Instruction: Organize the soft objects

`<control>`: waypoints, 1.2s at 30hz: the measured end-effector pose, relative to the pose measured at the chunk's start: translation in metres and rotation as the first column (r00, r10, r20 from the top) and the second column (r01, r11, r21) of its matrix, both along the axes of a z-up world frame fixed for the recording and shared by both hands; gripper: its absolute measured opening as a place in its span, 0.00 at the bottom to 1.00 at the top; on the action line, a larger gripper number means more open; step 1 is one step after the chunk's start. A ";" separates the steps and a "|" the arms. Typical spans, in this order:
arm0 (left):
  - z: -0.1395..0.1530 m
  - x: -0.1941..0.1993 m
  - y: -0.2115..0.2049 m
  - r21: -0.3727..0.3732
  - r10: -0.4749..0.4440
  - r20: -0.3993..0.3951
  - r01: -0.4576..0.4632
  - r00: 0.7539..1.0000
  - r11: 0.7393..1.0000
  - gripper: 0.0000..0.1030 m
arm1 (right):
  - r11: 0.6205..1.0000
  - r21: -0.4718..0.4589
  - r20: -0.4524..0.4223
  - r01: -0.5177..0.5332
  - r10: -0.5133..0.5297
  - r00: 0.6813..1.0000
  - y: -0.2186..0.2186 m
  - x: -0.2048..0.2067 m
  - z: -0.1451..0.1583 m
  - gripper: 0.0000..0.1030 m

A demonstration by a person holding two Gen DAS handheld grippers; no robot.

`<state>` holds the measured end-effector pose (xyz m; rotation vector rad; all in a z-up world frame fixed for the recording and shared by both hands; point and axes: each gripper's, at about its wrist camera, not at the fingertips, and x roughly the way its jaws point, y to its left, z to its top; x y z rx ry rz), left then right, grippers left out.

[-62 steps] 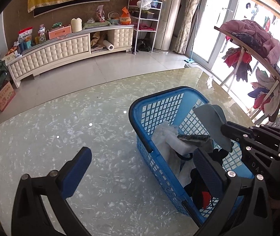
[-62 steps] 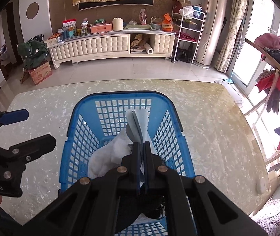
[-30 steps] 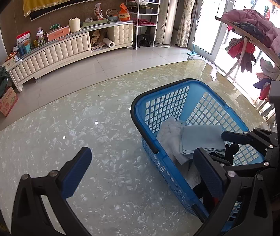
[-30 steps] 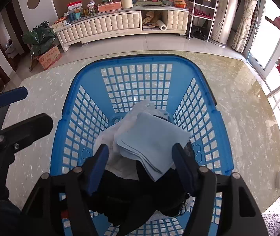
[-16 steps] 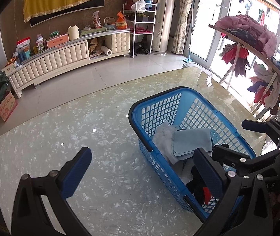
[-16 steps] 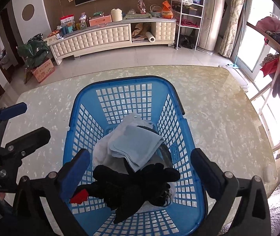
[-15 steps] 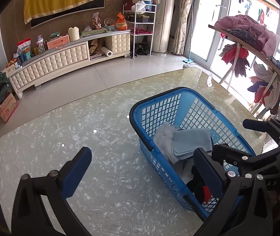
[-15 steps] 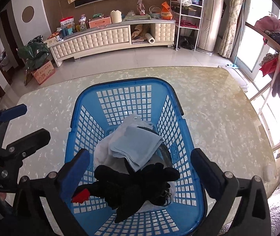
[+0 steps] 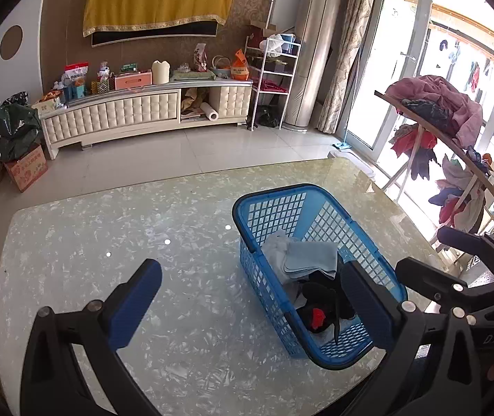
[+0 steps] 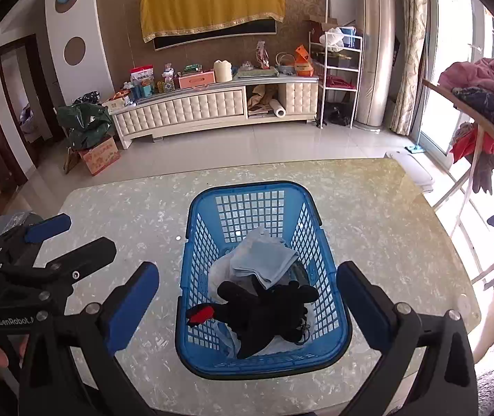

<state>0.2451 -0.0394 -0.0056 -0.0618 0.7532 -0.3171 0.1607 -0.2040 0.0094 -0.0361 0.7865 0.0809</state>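
Right wrist view: blue basket (image 10: 311,228) at centre frame on the marbled table (image 10: 385,215), holding a folded light blue cloth (image 10: 264,260) on top of a white cloth (image 10: 219,270), with black gloves (image 10: 264,312) heaped toward the near end and a red tag (image 10: 200,313) at their left. Right gripper (image 10: 247,294) above the near end of the basket, jaws spread wide, nothing between the pads. Left gripper (image 10: 70,239) at the left edge, over bare table, jaws apart and empty.

Left wrist view: same basket (image 9: 351,225) right of centre, light blue cloth (image 9: 312,260) uppermost inside, black gloves (image 9: 323,298) nearer the bottom. Left gripper (image 9: 250,301) wide apart in the foreground, holding nothing; right gripper (image 9: 434,253) at the right edge.

Upper frame, both views: long white cabinet (image 10: 212,107) crowded with boxes and packets.
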 end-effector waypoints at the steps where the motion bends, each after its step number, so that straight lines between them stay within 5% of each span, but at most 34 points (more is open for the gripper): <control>1: 0.002 -0.005 0.001 0.001 0.004 0.005 -0.004 1.000 1.000 1.00 | 1.000 -0.009 0.013 -0.004 0.004 1.000 0.002 -0.005 0.003 0.99; 12: 0.016 -0.069 0.015 0.002 0.056 0.126 -0.057 0.990 0.998 1.00 | 0.999 -0.031 0.186 -0.011 0.017 0.982 0.014 -0.051 -0.001 0.99; 19: 0.005 -0.093 0.029 -0.055 0.092 0.129 -0.086 0.987 0.995 1.00 | 1.000 -0.007 0.217 0.002 -0.001 0.976 0.018 -0.064 -0.013 0.99; 26: 0.008 -0.111 0.028 -0.042 0.125 0.218 -0.119 0.968 0.992 1.00 | 0.999 -0.024 0.277 0.030 -0.022 0.961 0.018 -0.073 -0.020 1.00; 36: -0.001 -0.119 0.032 -0.007 0.136 0.243 -0.139 0.960 0.990 1.00 | 0.999 -0.022 0.287 0.030 -0.022 0.958 0.019 -0.073 -0.021 1.00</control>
